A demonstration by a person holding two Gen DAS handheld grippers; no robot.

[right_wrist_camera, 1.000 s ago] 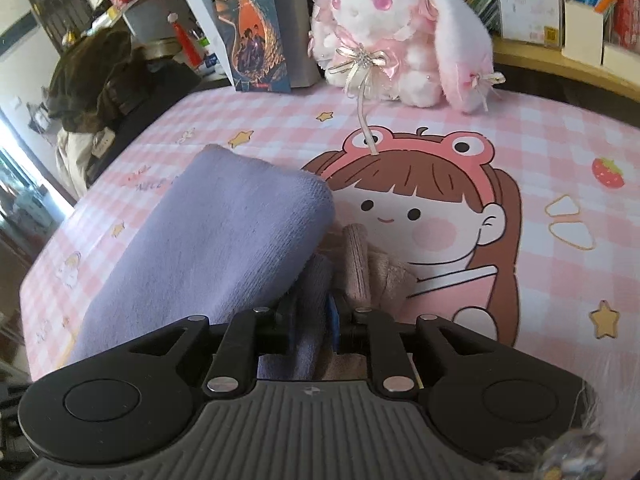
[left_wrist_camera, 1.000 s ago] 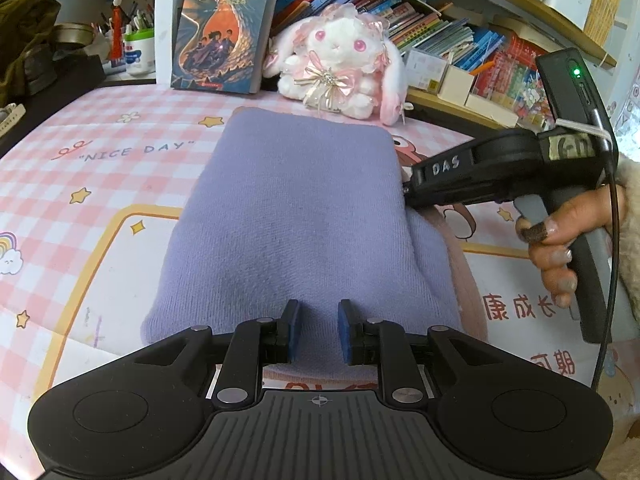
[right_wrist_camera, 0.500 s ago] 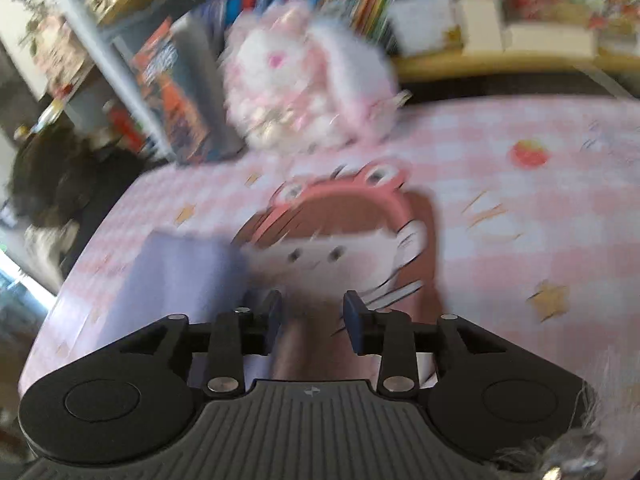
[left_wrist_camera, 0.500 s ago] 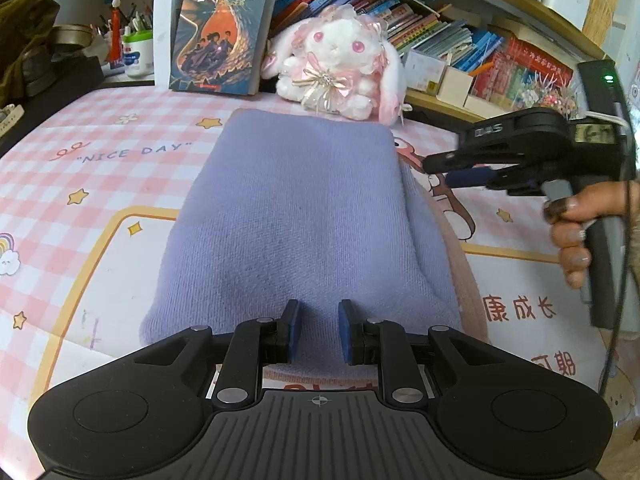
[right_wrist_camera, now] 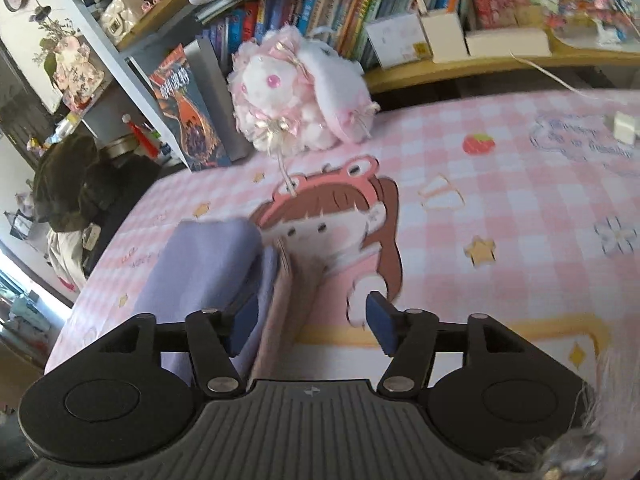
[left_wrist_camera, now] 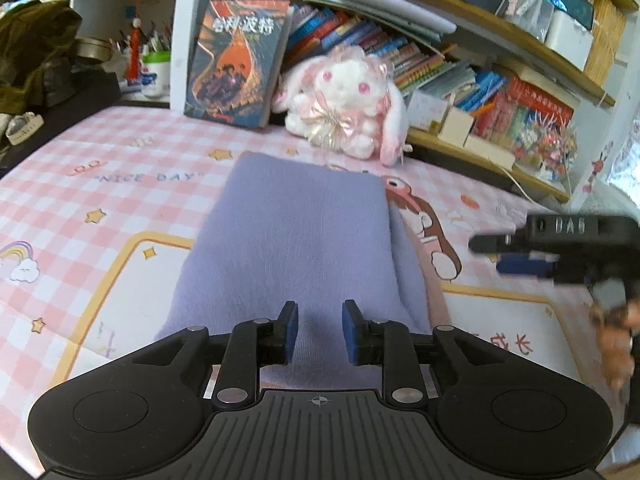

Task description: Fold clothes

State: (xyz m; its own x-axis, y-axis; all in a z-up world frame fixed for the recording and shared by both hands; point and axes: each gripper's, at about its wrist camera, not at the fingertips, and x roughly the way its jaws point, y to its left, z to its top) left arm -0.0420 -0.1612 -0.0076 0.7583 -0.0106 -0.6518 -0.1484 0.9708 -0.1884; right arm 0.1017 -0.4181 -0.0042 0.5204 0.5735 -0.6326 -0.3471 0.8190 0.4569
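Two tongs are in play, and both are letting go. The left tongs (left_wrist_camera: 318, 330), at the bottom centre of the left wrist view, have their jaws easing apart over the near hem of the folded lilac garment (left_wrist_camera: 296, 248); the blue pads stand just clear of the knit, pinching nothing. The right tongs (right_wrist_camera: 310, 326) are spreading wider, with the garment's side edge and a pinkish layer under it lying by the left pad, not squeezed. To finish this release well, I would open fully before lifting, then draw each pair straight back so no pad drags a layer and spoils the fold. Seen from the left wrist, the garment runs from the tongs up the middle of the frame across the pink checked desk (left_wrist_camera: 80, 200), its far edge near the plush rabbit (left_wrist_camera: 344, 100).
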